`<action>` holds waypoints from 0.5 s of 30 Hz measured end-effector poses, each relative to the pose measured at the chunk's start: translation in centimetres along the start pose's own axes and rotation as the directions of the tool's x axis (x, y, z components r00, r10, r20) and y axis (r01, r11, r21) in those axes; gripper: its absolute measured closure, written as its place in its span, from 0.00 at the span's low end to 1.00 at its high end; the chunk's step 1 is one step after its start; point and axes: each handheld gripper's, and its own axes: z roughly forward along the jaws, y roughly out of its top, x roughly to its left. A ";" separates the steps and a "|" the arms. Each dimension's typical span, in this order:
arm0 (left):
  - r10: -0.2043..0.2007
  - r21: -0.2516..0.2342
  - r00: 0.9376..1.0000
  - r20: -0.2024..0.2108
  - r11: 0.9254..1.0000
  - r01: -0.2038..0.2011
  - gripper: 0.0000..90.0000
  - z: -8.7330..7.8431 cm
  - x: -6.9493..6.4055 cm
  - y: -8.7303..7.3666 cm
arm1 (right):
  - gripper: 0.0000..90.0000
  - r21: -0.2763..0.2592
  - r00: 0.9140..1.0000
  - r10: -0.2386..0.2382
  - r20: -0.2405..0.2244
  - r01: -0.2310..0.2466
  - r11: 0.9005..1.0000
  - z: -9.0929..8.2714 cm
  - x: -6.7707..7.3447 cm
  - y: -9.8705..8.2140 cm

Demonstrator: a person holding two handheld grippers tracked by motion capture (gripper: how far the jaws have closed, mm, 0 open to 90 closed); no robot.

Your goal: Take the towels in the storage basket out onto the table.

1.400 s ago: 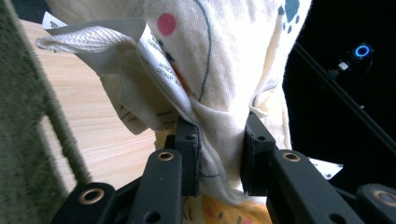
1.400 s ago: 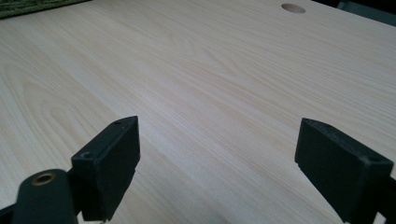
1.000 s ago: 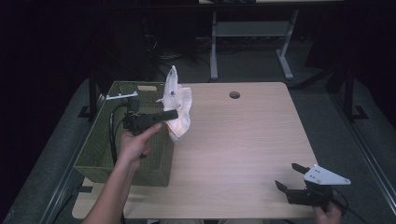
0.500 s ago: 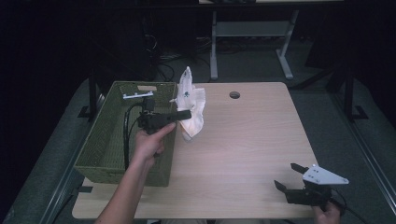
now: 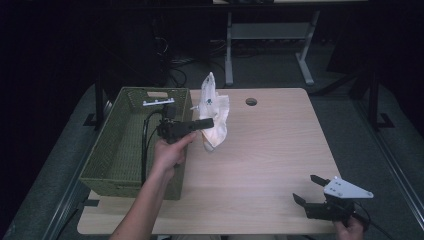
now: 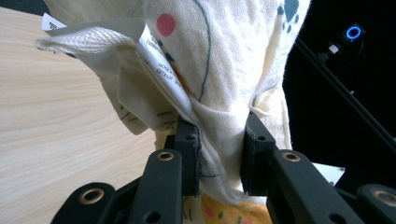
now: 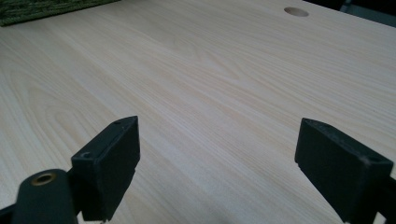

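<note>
Soft, light cloth (image 5: 214, 116), likely slippery in folds; pinched mid-bunch by left tool (image 6: 219, 154). Right tool (image 7: 217, 163) wide, empty.

Cloth (image 5: 214, 116): cream-white, soft knit look. Printed with a pink-red dot, dark teal paw prints, thin dark line drawing, an orange-yellow patch low down near the jaws. A paler woven band along one edge; white label (image 6: 161, 70) with small dark print tucked in its folds.

Basket (image 5: 112, 167): olive green, woven texture all over.

Table (image 5: 270, 165): light wood, fine pale grain, one dark round hole (image 5: 251, 101) near the far edge.

Left gripper (image 5: 207, 123): matt black, brass-coloured rivets.

Right gripper (image 5: 307, 189): black, with a light grey plate on top.

Floor around: dark grey.
</note>
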 end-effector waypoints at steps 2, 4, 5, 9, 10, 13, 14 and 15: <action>-0.008 0.005 1.000 0.004 1.000 0.008 0.81 0.5 0.0 -0.1 | 0.15 0.000 1.000 0.001 0.000 -0.001 1.000 0.0 0.0 0.0; -0.006 0.012 1.000 0.004 1.000 0.006 0.81 0.8 0.1 -0.1 | 0.15 -0.002 1.000 0.002 0.001 -0.002 1.000 0.0 0.0 0.0; -0.007 0.013 1.000 0.005 1.000 0.007 0.81 1.0 0.1 -0.2 | 0.15 0.000 1.000 0.002 0.002 -0.002 1.000 -0.1 -0.1 0.0; -0.010 0.022 1.000 0.012 1.000 0.010 0.81 1.6 0.2 -0.4 | 0.15 -0.004 1.000 0.000 0.003 0.000 1.000 -0.1 -0.1 0.0; -0.014 0.026 1.000 0.021 1.000 0.013 0.81 1.8 0.2 -0.4 | 0.15 -0.005 1.000 0.000 0.004 0.000 1.000 -0.1 -0.1 0.0; -0.008 0.036 1.000 0.021 0.999 0.007 0.81 2.4 -0.1 -0.6 | 0.15 -0.013 1.000 -0.005 0.002 0.005 1.000 0.0 -0.1 0.0; -0.001 0.042 1.000 0.021 0.999 0.000 0.81 2.7 -0.1 -0.6 | 0.15 -0.010 1.000 -0.006 0.002 0.006 1.000 -0.1 -0.1 0.0; -0.005 0.046 1.000 0.021 0.999 0.004 0.81 2.9 -0.1 -0.7 | 0.15 -0.008 1.000 -0.005 0.002 0.005 1.000 -0.1 0.0 0.0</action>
